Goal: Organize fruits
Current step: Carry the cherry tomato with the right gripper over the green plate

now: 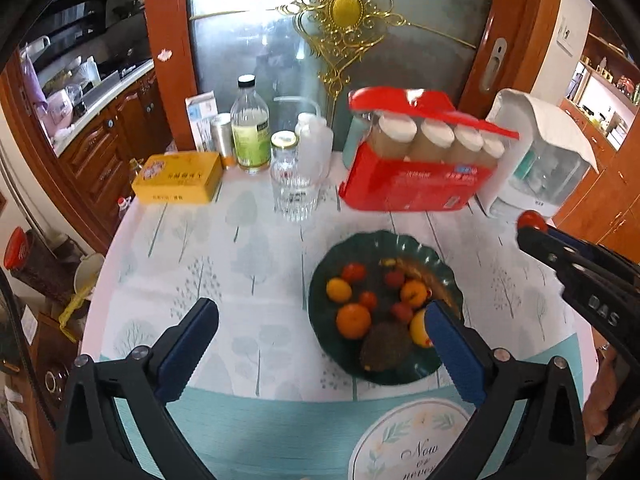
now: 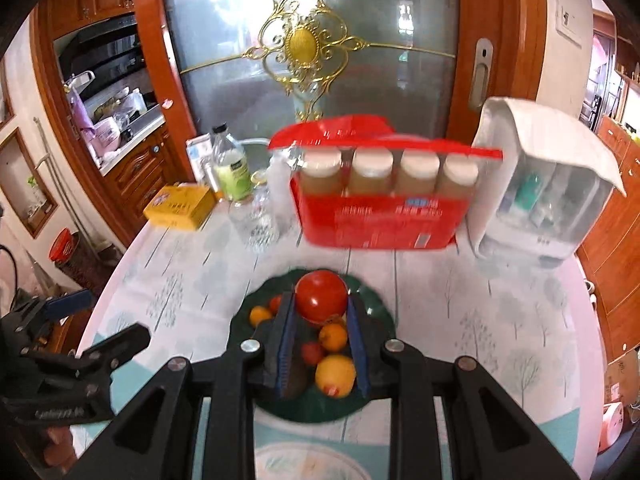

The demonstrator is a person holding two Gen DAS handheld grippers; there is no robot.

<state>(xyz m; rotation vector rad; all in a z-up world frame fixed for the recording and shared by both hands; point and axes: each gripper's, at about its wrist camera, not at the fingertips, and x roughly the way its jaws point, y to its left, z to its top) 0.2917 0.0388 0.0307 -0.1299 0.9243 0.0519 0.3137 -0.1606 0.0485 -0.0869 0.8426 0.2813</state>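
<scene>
- Now my right gripper [image 2: 321,322] has its fingers clamped on a tomato [image 2: 321,295], above the plate [image 2: 374,300] of fruit
- My left gripper [image 1: 320,354] hovers, fingers apart, over the tabletop [image 1: 248,248]

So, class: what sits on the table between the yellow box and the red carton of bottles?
In the left wrist view, a clear glass stands between the yellow box and red carton.

Round red tomato [image 2: 321,295]: glossy, clamped between blue finger pads, above plate. Scalloped dark green plate [image 1: 320,280]: on table, holding small orange citrus fruits [image 1: 353,320], small red fruits, a yellow lemon [image 2: 335,374], a dark rough-skinned avocado [image 1: 385,346].
</scene>
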